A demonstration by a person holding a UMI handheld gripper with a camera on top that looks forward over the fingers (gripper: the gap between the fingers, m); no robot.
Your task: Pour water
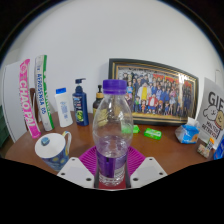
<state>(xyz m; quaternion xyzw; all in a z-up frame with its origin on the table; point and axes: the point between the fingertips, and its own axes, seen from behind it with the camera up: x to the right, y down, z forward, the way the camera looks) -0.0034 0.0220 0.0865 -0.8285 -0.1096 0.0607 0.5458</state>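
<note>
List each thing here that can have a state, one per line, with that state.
gripper: shut on the water bottle, one finger at each side.
water bottle: upright, purple cap on, partly full.
white mug: upright on the table, left of the gripper; contents not visible.
dark pump bottle: upright, by the wall.
framed photo: leaning against the wall.

The gripper (112, 172) shows only its front end: two pale grey, angular fingers (76, 172) with flat faceted faces, each carrying a magenta pad (91, 158) on its inner side. The pads appear ribbed or textured, though that is hard to confirm.
</note>
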